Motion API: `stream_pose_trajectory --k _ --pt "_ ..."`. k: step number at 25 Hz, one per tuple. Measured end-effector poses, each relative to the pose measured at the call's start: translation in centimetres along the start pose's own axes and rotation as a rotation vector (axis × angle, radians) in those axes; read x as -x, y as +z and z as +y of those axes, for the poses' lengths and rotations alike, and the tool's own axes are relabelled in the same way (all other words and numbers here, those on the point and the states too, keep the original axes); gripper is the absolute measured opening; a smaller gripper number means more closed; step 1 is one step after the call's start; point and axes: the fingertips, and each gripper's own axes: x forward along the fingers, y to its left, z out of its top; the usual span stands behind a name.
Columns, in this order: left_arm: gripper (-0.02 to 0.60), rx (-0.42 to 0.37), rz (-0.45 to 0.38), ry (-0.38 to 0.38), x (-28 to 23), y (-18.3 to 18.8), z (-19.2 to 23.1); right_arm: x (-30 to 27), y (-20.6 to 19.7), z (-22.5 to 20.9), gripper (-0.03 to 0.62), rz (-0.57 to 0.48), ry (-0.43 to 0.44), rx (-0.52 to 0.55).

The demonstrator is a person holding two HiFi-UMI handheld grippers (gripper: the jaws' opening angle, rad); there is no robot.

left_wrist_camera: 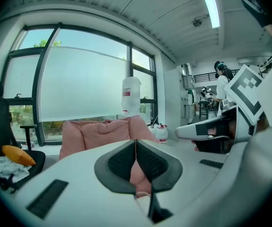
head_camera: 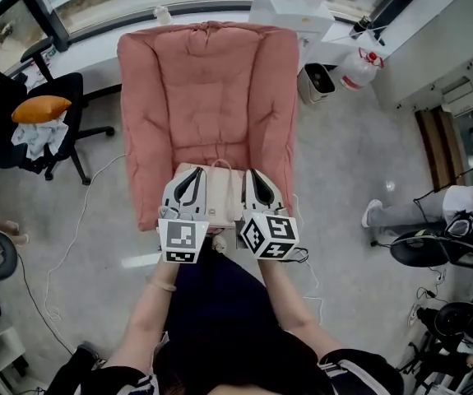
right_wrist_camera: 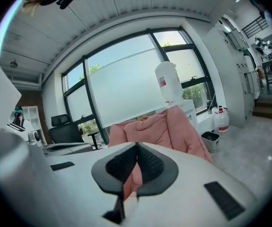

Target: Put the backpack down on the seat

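Both the left gripper (head_camera: 193,176) and right gripper (head_camera: 257,176) are pinched fully closed on nothing visible, flanking the beige backpack (head_camera: 220,200) that sits between them at the front edge of the pink armchair seat (head_camera: 211,148), equally near each.

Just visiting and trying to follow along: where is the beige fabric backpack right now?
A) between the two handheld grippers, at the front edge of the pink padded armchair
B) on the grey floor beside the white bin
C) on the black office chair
A: the head view shows the beige fabric backpack between the left gripper and the right gripper, at the front edge of the pink padded armchair.
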Motion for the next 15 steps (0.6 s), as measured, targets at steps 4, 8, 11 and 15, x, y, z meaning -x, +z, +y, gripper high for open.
stream_pose_trajectory --k 4,8,11,15 --pt "0.023 0.008 -0.021 0.031 1.3 0.4 0.0 1.1 0.6 0.0 0.032 -0.029 0.026 -0.049" --pt "0.023 0.003 -0.025 0.048 2.2 0.0 -0.1 1.8 0.3 -0.2 0.032 -0.037 0.028 -0.062" --pt "0.023 0.004 -0.028 0.06 2.7 -0.2 -0.2 2.3 -0.1 -0.4 0.032 -0.032 0.023 -0.042" --pt "0.023 0.013 -0.033 0.077 3.1 0.0 -0.3 2.8 0.0 -0.6 0.032 -0.038 0.025 -0.026"
